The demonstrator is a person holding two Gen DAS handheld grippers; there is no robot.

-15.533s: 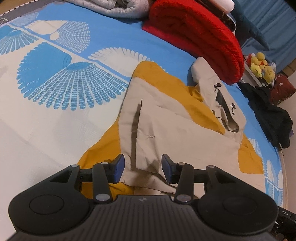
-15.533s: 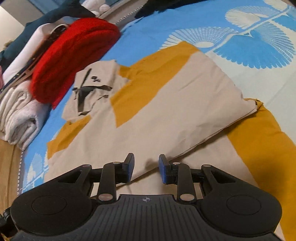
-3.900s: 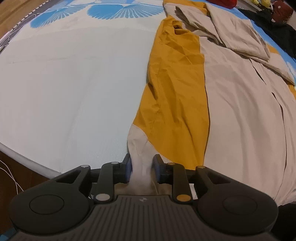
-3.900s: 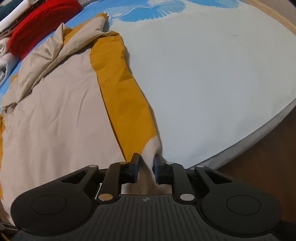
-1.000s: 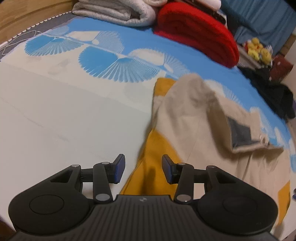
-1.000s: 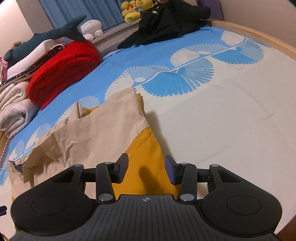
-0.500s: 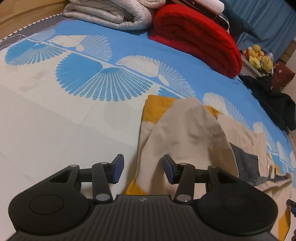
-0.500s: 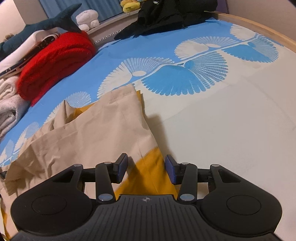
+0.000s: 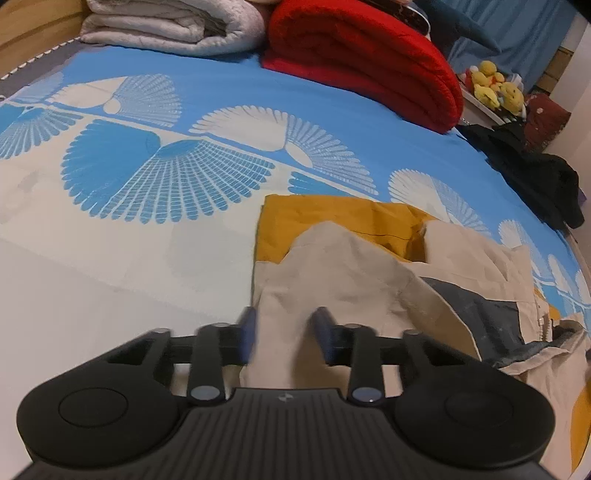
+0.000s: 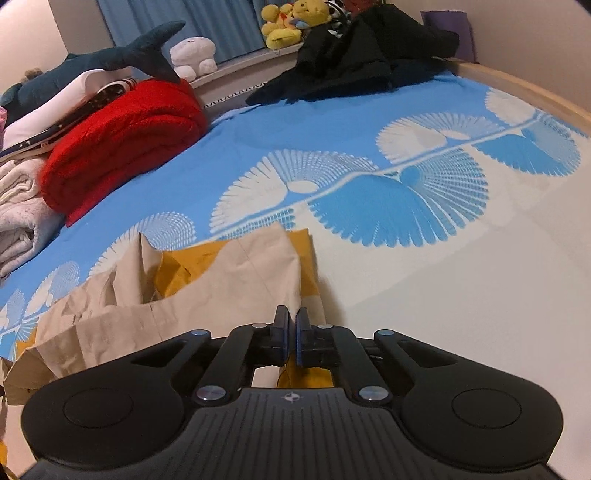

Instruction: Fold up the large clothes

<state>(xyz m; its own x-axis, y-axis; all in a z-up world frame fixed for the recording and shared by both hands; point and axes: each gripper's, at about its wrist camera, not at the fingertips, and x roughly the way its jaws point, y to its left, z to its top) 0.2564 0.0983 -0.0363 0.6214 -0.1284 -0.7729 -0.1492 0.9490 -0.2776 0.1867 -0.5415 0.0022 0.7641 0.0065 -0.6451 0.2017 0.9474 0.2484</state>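
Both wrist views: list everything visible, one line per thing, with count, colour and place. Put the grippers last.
Beige and mustard-yellow cloth garment: one, partly folded, on the bed in front of both grippers.
Blue and white fan-patterned bedsheet: one, covering the bed.
Red folded blanket: one, at the far edge of the bed.
Pale grey folded blanket: one, beside the red one.
Black clothing pile: one, far corner of the bed.
Dark blue plush shark: one, above the red blanket.
White plush toy: one, on the ledge.
Yellow plush toys: a cluster, count unclear, on the ledge.
Left gripper: black, jaws closing around beige cloth.
Right gripper: black, shut on the garment's edge.
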